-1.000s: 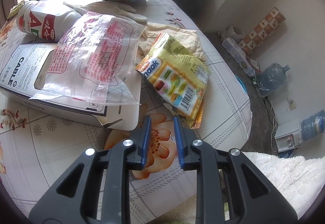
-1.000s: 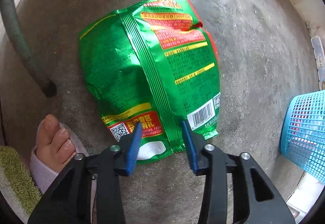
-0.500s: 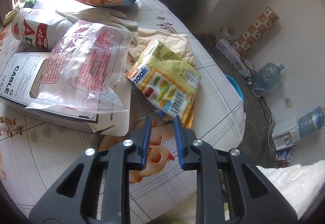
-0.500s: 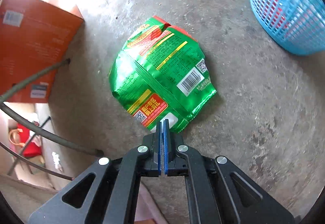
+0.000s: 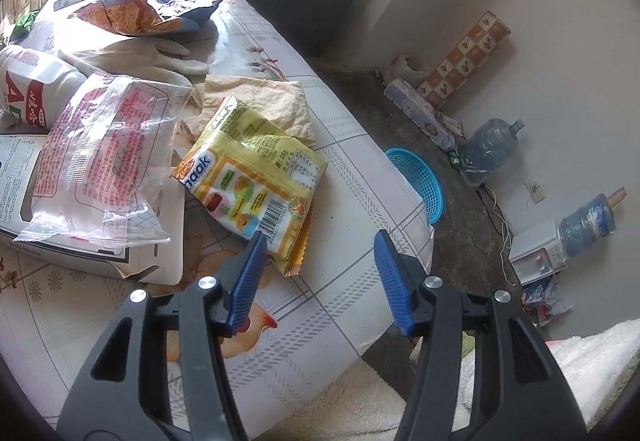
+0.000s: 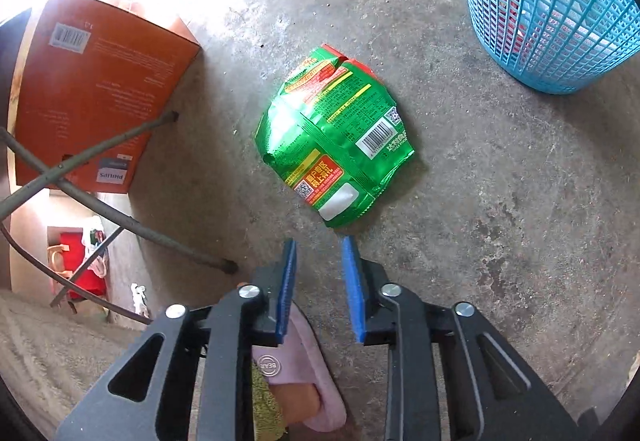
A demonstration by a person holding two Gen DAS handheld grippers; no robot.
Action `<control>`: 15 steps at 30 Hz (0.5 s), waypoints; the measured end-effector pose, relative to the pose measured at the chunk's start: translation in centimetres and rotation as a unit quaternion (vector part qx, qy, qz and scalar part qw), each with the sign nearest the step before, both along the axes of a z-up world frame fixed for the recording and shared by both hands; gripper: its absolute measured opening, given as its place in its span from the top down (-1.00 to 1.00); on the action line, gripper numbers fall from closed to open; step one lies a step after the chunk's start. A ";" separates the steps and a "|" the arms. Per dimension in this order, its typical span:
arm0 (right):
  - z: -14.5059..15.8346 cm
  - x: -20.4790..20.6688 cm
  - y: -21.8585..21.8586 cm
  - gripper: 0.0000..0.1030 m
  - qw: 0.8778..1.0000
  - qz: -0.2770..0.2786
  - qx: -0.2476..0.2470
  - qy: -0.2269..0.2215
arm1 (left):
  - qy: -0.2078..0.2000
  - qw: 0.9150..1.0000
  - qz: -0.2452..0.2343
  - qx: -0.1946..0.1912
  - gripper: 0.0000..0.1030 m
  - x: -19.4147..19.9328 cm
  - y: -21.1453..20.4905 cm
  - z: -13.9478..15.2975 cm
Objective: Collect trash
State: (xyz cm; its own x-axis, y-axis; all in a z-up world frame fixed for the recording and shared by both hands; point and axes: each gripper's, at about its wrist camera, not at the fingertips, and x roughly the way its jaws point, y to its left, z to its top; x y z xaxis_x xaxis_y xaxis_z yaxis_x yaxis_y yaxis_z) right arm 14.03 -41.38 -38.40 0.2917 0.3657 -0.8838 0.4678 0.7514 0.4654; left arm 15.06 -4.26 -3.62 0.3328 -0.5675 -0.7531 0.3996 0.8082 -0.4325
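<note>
- Left gripper (image 5: 318,273): it hangs over the near edge of the table (image 5: 352,177), pointing down at a slant. Its jaws have just been opening and now stand wide, with nothing between them.
- Yellow snack wrapper (image 5: 252,177): it lies flat on the table just ahead of the left gripper and a little to its left. The corner with the barcode sits right by the tip of the left blue pad, though I cannot tell whether they touch. Its long axis runs diagonally, from upper left down to lower right, towards the gripper.
- Other litter on the table lies further left and behind: a clear printed bag (image 5: 100,161), a torn orange packet (image 5: 132,11) and a white bottle (image 5: 32,85).
- Blue basket (image 5: 420,181): in the left view it stands on the floor beyond the table's right edge.
- Right gripper (image 6: 319,281): it points steeply down at the concrete floor (image 6: 500,221). Its jaws have just been opening to a narrow gap, and they hold nothing.
- Green snack bag (image 6: 334,137): it lies flat on the floor straight ahead of the right gripper, clear of the fingertips. Its nearest corner points back at the gap between the jaws.
- My reading: each hand has 1 wrapper in front of it, and the left is the closer to a grasp. The right would need to drop forward onto that near corner.
</note>
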 end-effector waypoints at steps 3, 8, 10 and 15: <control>0.6 0.4 0.7 0.28 1.000 -0.004 0.012 -0.010 | 0.013 1.000 0.020 0.007 -0.08 0.4 0.1 -0.9; 1.5 0.8 1.8 0.26 1.000 0.006 0.014 -0.011 | -0.085 0.990 0.014 0.113 -0.22 -0.2 -1.4 0.0; 1.7 0.6 1.9 0.26 1.000 0.007 0.016 -0.009 | -0.137 0.979 -0.019 0.151 -0.29 -0.8 -3.2 0.7; 2.1 -0.3 1.6 0.26 1.000 -0.005 0.022 -0.011 | -0.164 0.953 -0.082 0.242 -0.40 0.2 -6.9 -1.2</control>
